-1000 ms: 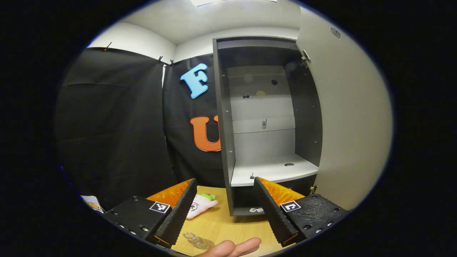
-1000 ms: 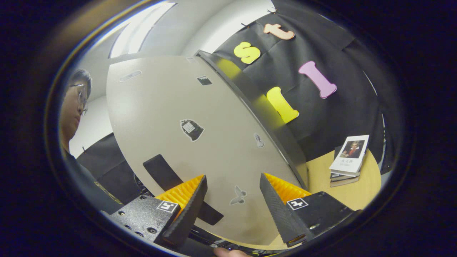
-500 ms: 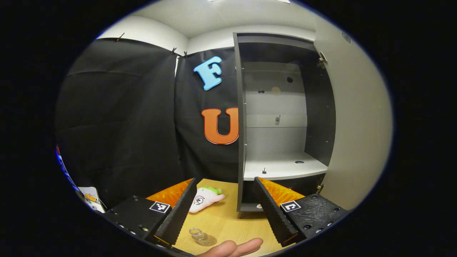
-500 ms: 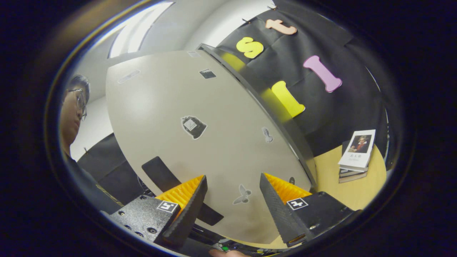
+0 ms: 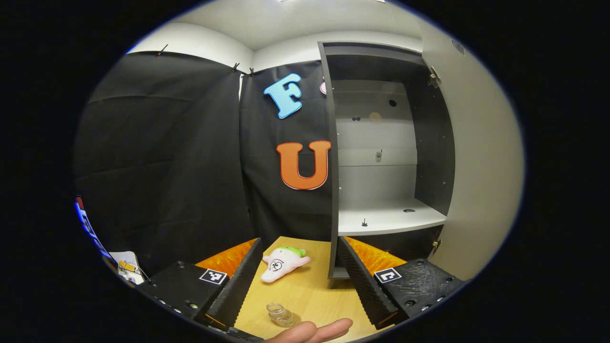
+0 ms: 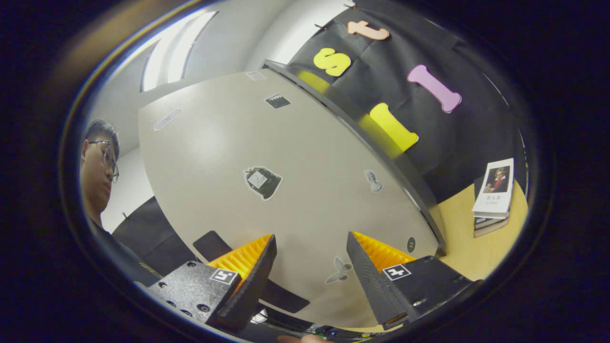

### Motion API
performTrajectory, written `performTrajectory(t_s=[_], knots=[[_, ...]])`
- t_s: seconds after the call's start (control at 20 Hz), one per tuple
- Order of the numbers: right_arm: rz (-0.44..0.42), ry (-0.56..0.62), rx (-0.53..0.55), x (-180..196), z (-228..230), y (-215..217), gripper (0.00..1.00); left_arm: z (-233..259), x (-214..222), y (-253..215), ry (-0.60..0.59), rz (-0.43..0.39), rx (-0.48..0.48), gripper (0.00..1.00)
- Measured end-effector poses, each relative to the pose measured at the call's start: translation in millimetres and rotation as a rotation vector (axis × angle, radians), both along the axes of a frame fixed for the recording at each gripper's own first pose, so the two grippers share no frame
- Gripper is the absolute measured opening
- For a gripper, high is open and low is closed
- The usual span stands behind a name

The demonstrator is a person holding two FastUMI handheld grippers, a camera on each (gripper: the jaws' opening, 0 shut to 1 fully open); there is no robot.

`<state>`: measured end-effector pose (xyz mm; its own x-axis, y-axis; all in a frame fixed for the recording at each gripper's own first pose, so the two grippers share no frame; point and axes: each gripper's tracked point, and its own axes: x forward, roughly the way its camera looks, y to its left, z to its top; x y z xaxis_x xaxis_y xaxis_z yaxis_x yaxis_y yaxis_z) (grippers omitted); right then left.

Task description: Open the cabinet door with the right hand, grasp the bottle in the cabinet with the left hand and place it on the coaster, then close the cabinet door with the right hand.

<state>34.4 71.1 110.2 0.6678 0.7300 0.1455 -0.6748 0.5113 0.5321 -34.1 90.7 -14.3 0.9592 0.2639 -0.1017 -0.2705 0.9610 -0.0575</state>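
glass bottle (image 5: pixel 281 315) low on wooden desk (image 5: pixel 310 290), near a fingertip (image 5: pixel 329 328), between left claw (image 5: pixel 299 281) fingers, untouched. both claws wide, holding nothing. plush (image 5: pixel 283 261) beyond. cabinet (image 5: pixel 386 157) open, shelf (image 5: pixel 388 221) bare. right claw (image 6: pixel 310 281) facing door (image 6: pixel 286 190); books (image 6: pixel 495 195) at right.

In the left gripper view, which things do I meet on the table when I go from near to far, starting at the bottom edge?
Fingertips of a hand → small clear bottle on the wooden table → pink plush toy → the open cabinet, whose shelf is bare, with its door swung out to the right.
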Motion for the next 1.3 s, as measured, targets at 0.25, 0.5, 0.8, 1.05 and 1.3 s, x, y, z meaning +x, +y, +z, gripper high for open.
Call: performTrajectory(t_s=[0.25, 0.5, 0.8, 1.05, 1.3], knots=[[0.044, 0.0, -0.009, 4.9, 1.2, 20.7, 0.95, -2.9, 2.1, 10.9, 0.004, 0.015, 0.002, 0.96], [0.082, 0.041, -0.008, 10.5, -1.1, 34.2, 0.95, -6.6, 3.7, 17.1, 0.011, 0.021, -0.012, 0.96], [0.095, 0.025, -0.04, 19.1, 0.3, 46.7, 0.95, -10.2, 3.6, 32.5, 0.016, 0.046, 0.005, 0.96], [0.114, 0.034, -0.04, 23.4, 1.4, 55.4, 0.95, -15.0, 4.9, 41.4, 0.024, 0.06, 0.004, 0.96], [0.127, 0.027, -0.055, 24.9, 2.6, 61.2, 0.95, -21.4, 7.7, 45.5, 0.033, 0.065, 0.001, 0.96]])
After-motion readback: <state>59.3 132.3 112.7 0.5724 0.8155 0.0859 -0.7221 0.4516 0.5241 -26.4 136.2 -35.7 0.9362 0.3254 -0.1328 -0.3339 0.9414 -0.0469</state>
